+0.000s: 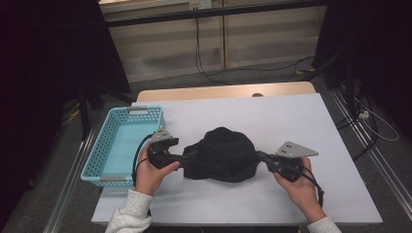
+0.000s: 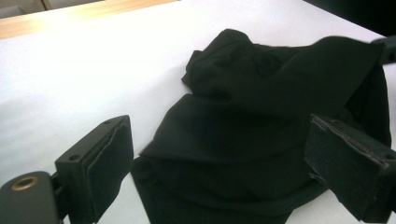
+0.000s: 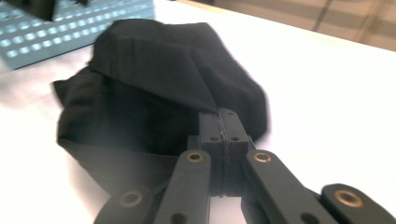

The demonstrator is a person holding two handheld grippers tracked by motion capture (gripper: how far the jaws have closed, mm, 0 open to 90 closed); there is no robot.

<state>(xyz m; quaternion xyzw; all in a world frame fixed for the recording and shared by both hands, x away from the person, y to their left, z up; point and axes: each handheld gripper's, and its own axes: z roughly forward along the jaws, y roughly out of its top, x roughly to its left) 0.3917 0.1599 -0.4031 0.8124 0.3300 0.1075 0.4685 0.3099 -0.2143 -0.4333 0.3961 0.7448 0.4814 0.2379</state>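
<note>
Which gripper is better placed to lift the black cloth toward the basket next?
Probably the right gripper: its jaws are shut, pinching a fold of the black cloth. The left gripper stands open around the cloth's near edge.

High view: above the near table edge, facing forward and down over the whole table (image 1: 335,160).
Left gripper view: low, close, facing the black cloth (image 2: 261,135).
Right gripper view: low, close, opposite side.
Shared: the black cloth.
</note>
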